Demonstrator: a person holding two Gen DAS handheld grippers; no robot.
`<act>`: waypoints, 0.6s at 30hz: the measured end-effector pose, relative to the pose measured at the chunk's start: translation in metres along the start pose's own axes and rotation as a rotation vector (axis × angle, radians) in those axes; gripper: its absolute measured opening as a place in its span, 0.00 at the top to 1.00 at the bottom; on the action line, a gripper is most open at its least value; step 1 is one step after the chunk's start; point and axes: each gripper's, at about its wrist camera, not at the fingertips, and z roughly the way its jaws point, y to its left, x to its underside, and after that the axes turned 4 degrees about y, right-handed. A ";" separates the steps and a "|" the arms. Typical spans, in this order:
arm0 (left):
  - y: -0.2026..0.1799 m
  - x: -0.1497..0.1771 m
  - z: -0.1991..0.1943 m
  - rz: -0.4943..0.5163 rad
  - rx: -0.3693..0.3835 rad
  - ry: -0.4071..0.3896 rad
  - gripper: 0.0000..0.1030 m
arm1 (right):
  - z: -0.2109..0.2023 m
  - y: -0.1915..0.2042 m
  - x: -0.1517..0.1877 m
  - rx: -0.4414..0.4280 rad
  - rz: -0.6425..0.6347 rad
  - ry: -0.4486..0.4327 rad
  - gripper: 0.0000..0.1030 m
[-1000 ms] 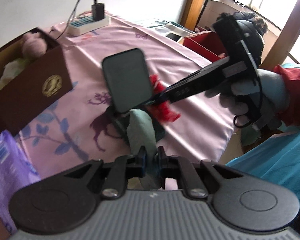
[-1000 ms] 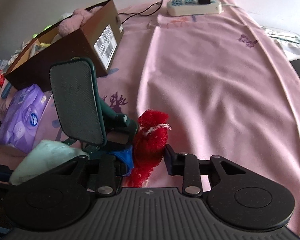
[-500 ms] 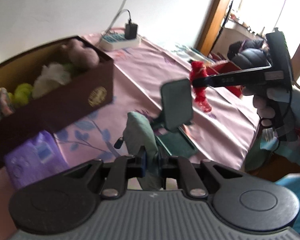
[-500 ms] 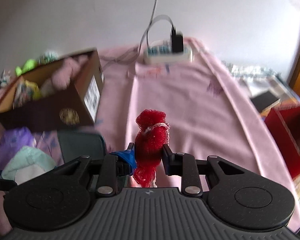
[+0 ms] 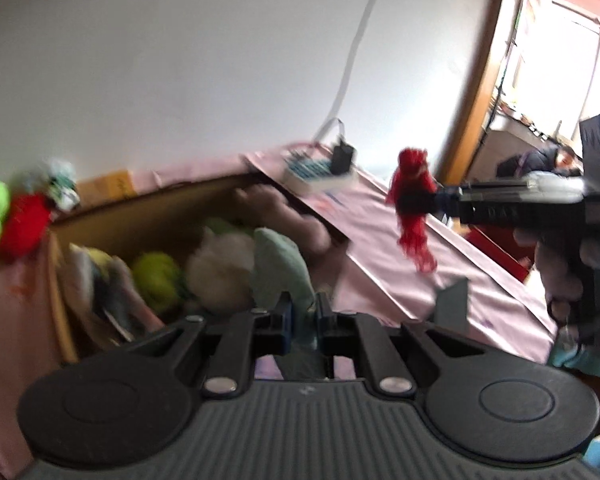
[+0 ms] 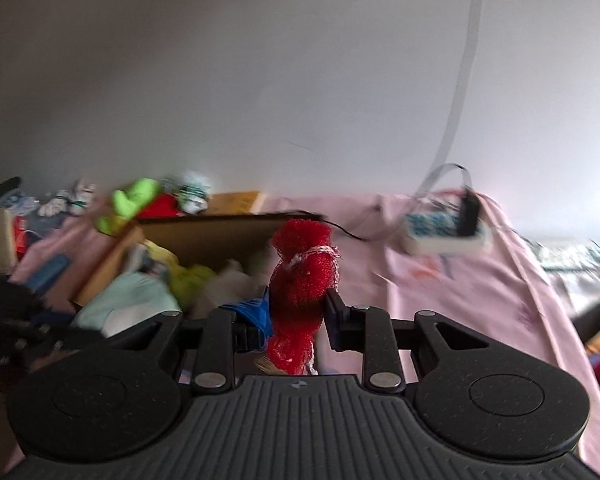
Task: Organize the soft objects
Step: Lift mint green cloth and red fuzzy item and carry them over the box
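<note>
Both soft toys now nearer box [image 5: 148, 216]

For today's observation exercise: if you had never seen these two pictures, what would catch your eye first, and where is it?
The bright red mesh bundle stands out first, clamped in the right gripper and held in the air above the pink tablecloth. Next comes the pale green soft pouch pinched in the left gripper, just in front of the brown box crammed with soft things.
</note>
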 end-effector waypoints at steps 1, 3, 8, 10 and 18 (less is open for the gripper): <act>0.006 -0.003 -0.002 -0.001 -0.013 -0.012 0.93 | 0.005 0.007 -0.004 -0.016 -0.010 -0.006 0.92; 0.020 -0.011 -0.004 -0.004 -0.046 -0.033 0.93 | 0.015 0.021 -0.012 -0.042 -0.030 -0.019 0.92; 0.050 -0.019 0.008 -0.036 -0.094 -0.055 0.93 | 0.048 0.050 -0.027 -0.087 -0.054 -0.020 0.91; 0.060 -0.019 0.020 -0.062 -0.101 -0.057 0.93 | 0.063 0.057 -0.030 -0.098 -0.043 -0.008 0.91; 0.098 -0.016 0.062 -0.185 -0.117 -0.012 0.92 | 0.122 0.071 -0.025 -0.150 -0.014 0.067 0.91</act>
